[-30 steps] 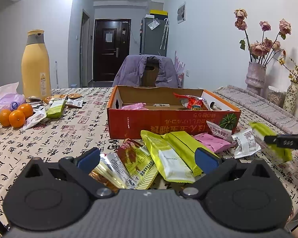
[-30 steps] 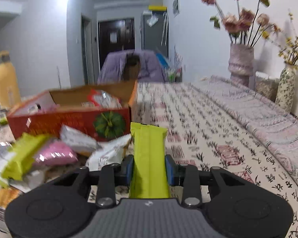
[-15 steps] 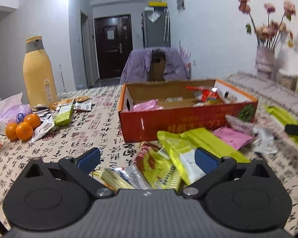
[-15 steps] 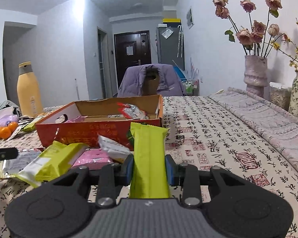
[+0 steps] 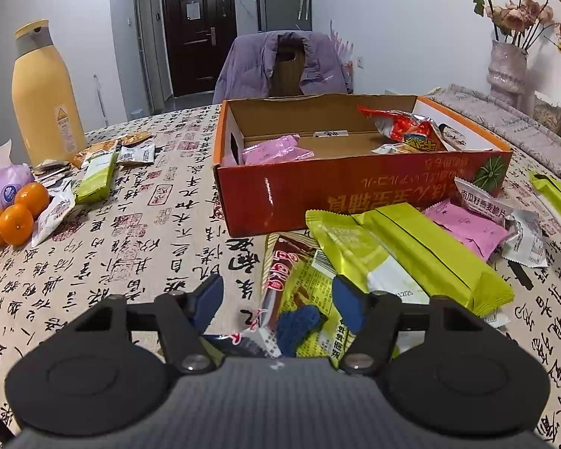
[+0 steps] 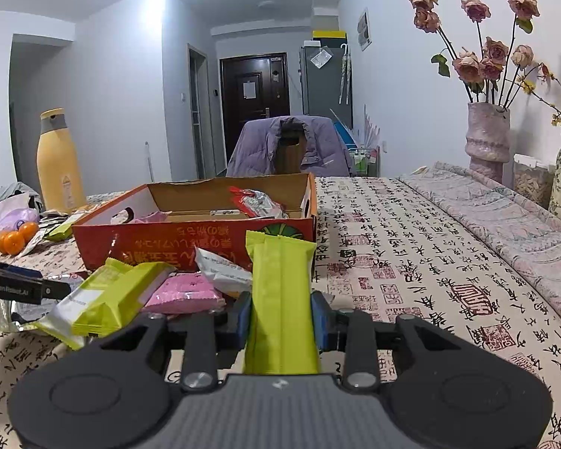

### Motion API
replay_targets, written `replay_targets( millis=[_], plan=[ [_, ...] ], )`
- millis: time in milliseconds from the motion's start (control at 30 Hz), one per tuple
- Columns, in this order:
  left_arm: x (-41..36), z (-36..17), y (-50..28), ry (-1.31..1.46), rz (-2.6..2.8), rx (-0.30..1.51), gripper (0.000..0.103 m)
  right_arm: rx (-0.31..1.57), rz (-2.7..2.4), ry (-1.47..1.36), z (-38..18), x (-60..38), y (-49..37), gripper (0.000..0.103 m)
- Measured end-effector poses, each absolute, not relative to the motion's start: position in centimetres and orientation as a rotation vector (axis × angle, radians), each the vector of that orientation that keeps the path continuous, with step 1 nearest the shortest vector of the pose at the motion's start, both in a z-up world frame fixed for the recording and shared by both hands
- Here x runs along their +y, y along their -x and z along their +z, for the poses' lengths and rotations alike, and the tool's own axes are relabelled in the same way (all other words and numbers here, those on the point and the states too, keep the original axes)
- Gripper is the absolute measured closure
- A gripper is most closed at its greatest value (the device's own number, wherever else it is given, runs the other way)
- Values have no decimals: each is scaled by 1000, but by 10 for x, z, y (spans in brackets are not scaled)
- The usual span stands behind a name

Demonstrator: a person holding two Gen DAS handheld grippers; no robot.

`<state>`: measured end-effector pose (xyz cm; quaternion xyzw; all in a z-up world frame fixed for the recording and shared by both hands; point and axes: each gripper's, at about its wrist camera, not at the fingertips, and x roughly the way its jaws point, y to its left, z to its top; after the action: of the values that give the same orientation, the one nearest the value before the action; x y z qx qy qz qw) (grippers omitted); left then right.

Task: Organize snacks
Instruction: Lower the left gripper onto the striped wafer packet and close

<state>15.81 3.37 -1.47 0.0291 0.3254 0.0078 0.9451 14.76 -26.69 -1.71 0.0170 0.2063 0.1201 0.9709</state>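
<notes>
An orange cardboard box (image 5: 355, 187) sits on the patterned tablecloth, holding a pink packet and a red foil packet. In front of it lies a heap of snacks: lime-green packets (image 5: 411, 250), a pink packet (image 5: 467, 224) and a red-brown and yellow packet (image 5: 291, 273). My left gripper (image 5: 278, 299) hangs low over that last packet with its jaws closing. The packet lies between the blue pads, which are not touching it. My right gripper (image 6: 280, 310) is shut on an upright lime-green bar (image 6: 280, 280), to the right of the heap and in front of the box (image 6: 190, 239).
At the far left stand a tall yellow bottle (image 5: 45, 93), oranges (image 5: 15, 217) and several loose packets (image 5: 97, 172). A chair with a purple jacket (image 5: 280, 63) is behind the table. Vases with flowers (image 6: 486, 134) line the right edge.
My left gripper moved in over the snack heap and tipped downward, and its jaws narrowed around the red-brown packet. My right gripper kept its hold on the green bar and barely shifted.
</notes>
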Motion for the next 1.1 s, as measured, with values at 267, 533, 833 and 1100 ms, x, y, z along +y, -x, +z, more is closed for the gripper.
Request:
replay_targets(
  millis=[267,533,833,1100],
  plan=[
    [30,-18,-152,-52,-31,686,68,426,244,-39,-20,-263,-147,71],
    [30,-17,-139,-33,-23,664,73,429,245,-45,-20,-266,-147,71],
    [35,-6,-115,-6,27,570,85,429,247,-45,-20,-265,-144,71],
    [40,-2,-109,10,44,554,88,426,247,-46,-22,-263,-138,71]
  ],
)
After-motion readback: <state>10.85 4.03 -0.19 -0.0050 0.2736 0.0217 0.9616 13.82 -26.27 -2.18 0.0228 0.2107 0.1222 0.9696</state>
